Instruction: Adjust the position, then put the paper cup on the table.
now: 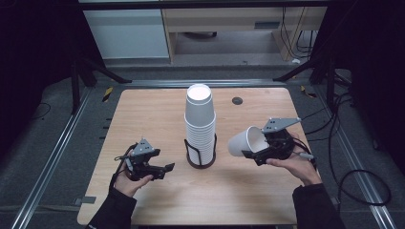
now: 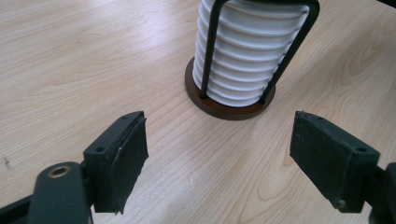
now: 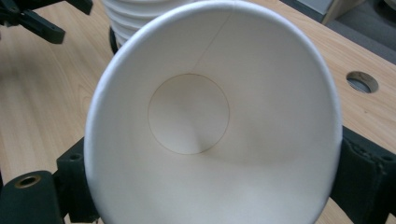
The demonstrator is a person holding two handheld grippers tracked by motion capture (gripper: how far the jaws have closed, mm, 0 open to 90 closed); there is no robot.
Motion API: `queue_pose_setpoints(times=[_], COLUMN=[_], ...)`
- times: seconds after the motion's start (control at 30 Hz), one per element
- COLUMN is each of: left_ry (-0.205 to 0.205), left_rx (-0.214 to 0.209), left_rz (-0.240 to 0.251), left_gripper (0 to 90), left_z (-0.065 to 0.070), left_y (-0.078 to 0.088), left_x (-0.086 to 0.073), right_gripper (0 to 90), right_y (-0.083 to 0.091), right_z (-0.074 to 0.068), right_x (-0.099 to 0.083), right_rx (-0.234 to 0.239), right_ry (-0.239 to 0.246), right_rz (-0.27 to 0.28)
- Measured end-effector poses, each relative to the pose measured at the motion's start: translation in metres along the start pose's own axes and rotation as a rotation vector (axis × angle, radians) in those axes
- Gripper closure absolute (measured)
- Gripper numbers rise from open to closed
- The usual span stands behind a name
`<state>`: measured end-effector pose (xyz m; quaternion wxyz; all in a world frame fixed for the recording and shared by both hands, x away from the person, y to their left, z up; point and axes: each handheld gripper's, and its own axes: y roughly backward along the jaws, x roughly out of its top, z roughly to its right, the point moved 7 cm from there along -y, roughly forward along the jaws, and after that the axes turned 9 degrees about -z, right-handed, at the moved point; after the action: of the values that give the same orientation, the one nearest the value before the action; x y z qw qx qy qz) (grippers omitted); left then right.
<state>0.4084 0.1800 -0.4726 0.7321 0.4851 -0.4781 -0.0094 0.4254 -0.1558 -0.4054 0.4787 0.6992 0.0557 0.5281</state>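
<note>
In the right gripper view, a white paper cup [image 3: 205,126] runs off the bottom edge and hides the pads gripping it, along with most of the cup stack [image 3: 135,14] behind its rim. The left gripper view crops that stack [image 2: 250,51] and its wire holder [image 2: 212,56] at the top edge. From the high view, the dark round spot [image 1: 237,100] just right of the stack is too small to identify.

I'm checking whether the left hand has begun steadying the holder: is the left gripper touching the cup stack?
Apart. In the left gripper view, the left gripper has open jaws, with bare table between them and the cup stack.
</note>
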Motion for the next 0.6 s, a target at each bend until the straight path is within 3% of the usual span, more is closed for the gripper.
queue_pose_setpoints(times=[0.4,0.6], left_ry=[0.013,0.029], left_rx=[0.003,0.022], left_rz=[0.004,0.0], left_gripper=[18.6,18.5], left_z=[-0.005,-0.011], left_y=[0.002,0.003], left_x=[-0.001,-0.003], right_gripper=[10.2,10.1], right_y=[-0.002,-0.001], right_z=[0.02,0.034], right_x=[-0.009,-0.011], right_rx=[-0.061,-0.118], right_ry=[-0.035,-0.054], right_rz=[-0.056,-0.084])
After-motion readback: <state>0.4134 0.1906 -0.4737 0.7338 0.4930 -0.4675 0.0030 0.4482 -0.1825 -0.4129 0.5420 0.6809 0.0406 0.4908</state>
